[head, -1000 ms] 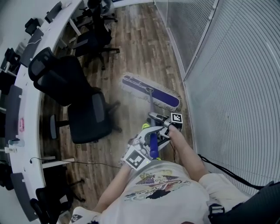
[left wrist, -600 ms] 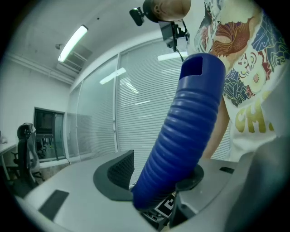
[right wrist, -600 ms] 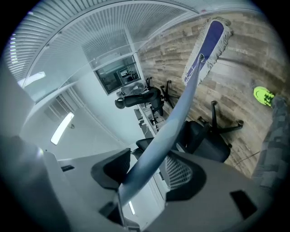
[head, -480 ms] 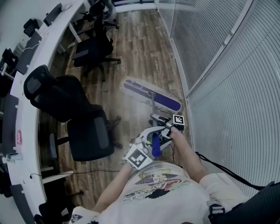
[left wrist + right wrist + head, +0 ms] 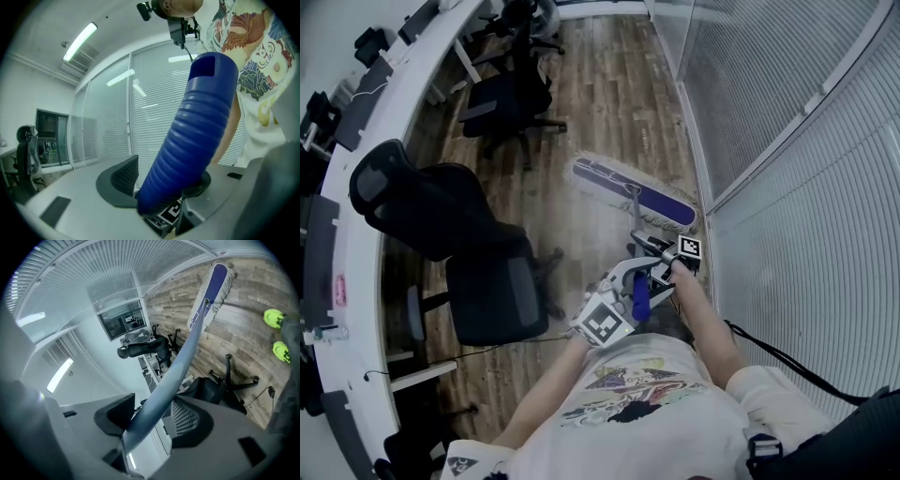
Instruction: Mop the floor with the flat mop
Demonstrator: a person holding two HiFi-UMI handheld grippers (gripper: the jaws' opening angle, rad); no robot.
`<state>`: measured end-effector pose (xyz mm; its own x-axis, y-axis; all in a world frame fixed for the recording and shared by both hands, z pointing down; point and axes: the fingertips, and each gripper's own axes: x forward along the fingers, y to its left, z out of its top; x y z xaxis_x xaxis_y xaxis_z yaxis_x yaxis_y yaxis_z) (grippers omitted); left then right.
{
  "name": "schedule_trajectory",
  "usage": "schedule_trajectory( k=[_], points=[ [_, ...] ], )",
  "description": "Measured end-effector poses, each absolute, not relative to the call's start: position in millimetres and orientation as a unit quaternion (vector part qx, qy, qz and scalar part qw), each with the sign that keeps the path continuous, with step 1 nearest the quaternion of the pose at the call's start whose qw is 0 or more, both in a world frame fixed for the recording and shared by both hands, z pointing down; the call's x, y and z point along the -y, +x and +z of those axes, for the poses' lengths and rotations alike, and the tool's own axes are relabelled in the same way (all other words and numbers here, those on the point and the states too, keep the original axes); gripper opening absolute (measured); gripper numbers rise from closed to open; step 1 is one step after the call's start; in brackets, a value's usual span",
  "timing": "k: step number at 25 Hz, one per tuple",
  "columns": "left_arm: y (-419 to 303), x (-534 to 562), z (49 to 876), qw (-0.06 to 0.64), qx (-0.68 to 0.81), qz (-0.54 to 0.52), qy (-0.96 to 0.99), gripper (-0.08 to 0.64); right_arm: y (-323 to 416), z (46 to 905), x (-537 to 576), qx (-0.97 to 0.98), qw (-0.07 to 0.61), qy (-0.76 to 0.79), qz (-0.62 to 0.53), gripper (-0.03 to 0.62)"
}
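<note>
The flat mop head, purple with a pale fringe, lies on the wooden floor near the glass wall, also seen as the mop head in the right gripper view. Its grey pole runs back through my right gripper, which is shut on it. The ribbed blue grip at the pole's top sits between the pads of my left gripper, shut on it. In the head view, the left gripper and right gripper are close together in front of my body.
A black office chair stands just left of the mop. Another chair is farther up by the curved white desk. The glass wall with blinds runs along the right. My green shoes are on the floor.
The mop head has slid right, closer to the glass wall. Both grippers moved right with the pole, and the view has shifted a little.
</note>
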<state>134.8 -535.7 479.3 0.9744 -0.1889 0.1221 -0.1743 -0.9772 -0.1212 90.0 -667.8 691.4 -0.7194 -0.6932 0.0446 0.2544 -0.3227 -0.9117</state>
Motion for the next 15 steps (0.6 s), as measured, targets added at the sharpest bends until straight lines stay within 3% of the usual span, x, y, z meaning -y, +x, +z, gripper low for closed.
schedule_trajectory(
  k=[15],
  points=[
    [146.6,646.6,464.9,0.037,-0.109,-0.048,-0.992,0.193,102.6,683.4,773.2,-0.511,0.273,-0.201,-0.790,0.225]
  ],
)
